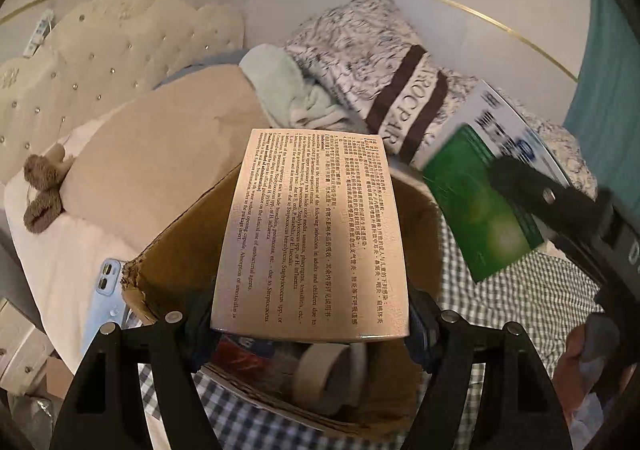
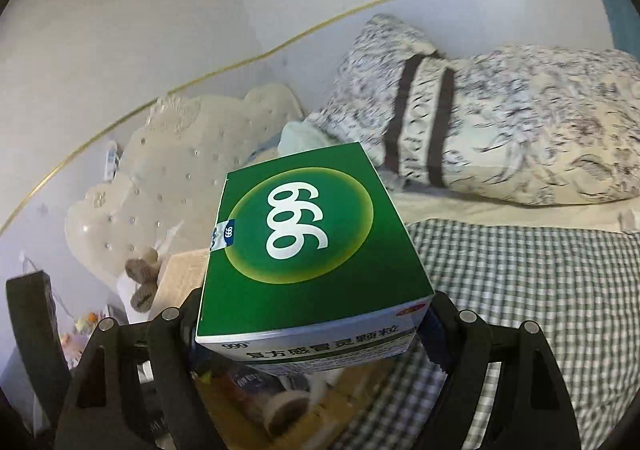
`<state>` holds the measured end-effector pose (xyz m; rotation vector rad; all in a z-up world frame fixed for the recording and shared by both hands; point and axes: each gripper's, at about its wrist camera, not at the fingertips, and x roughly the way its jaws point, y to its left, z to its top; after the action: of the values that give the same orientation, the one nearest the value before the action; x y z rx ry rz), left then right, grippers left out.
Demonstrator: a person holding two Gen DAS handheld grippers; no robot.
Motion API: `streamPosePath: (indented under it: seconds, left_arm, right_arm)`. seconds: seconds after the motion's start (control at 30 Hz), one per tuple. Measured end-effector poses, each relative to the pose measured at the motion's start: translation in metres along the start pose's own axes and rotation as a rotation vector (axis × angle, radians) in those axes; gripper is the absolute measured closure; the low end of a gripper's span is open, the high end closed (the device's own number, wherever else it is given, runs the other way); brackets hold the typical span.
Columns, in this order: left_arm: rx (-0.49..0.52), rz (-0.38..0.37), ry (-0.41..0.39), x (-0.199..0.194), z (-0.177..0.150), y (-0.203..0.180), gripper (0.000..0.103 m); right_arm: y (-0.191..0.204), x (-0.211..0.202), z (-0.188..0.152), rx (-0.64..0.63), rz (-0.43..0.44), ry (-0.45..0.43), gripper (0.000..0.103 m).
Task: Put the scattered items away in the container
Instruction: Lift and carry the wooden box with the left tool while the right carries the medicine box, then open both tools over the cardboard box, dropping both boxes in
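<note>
Spreading under everything, the checked bedspread (image 1: 532,302) carries the cardboard box (image 1: 180,250), its torn rim just beside a blue phone (image 1: 106,290). Above its mouth the left gripper (image 1: 310,324) clamps a beige medicine carton (image 1: 310,234); the right gripper (image 2: 312,324) clamps a green carton (image 2: 312,234) alongside.

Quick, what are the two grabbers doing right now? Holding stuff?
Left gripper: closed on a beige box with printed text.
Right gripper: closed on a green box.
</note>
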<state>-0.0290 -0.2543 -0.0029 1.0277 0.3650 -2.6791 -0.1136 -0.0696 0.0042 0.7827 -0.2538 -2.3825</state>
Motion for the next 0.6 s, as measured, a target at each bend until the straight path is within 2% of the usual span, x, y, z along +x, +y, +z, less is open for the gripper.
streamPosePath:
  seconds: [0.1, 0.17, 0.2, 0.23, 0.47, 0.6]
  left_arm:
    - [-0.015, 0.015, 0.001, 0.014, 0.003, 0.009, 0.026]
    - [-0.024, 0.028, 0.006, 0.018, 0.004, 0.014, 0.014]
    - [-0.029, 0.038, 0.005, 0.022, 0.005, 0.014, 0.004]
    - [-0.029, 0.042, -0.001, 0.022, 0.005, 0.015, 0.001]
    - [0.041, 0.054, -0.029, 0.017, 0.004, -0.015, 0.0]
    - [0.086, 0.038, -0.033, 0.012, 0.001, -0.048, 0.0]
  right_arm:
    - [0.011, 0.023, 0.001, -0.016, 0.018, 0.022, 0.018]
    - [0.013, 0.031, 0.002, -0.01, 0.062, 0.025, 0.006]
    - [0.013, 0.036, 0.004, 0.004, 0.08, 0.028, 0.004]
    - [0.012, 0.036, 0.005, 0.017, 0.08, 0.02, 0.004]
    - [-0.012, 0.002, 0.005, 0.032, 0.022, -0.068, 0.003]
    - [-0.056, -0.037, -0.002, 0.053, -0.085, -0.099, 0.003]
